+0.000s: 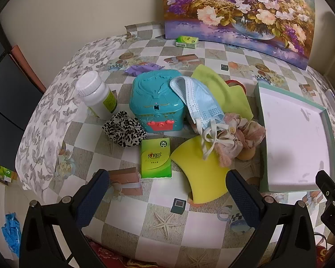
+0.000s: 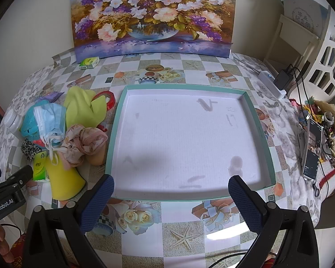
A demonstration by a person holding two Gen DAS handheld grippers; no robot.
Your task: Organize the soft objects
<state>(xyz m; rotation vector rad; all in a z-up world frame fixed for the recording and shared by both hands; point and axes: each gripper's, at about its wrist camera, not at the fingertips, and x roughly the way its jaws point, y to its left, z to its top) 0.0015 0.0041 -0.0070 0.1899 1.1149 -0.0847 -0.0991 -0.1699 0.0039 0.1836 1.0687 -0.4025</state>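
Both grippers point steeply downward with their blue-padded fingers spread as wide as they go and nothing between them. The left gripper (image 1: pixel 167 192) hangs beside the right gripper (image 2: pixel 170 197), each showing at the edge of the other's view. A fingertip (image 2: pixel 1 236) shows at the lower left.

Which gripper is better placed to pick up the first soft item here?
Left. The left gripper hangs open over the yellow sponge and tissue pack; the right gripper faces only the empty tray.
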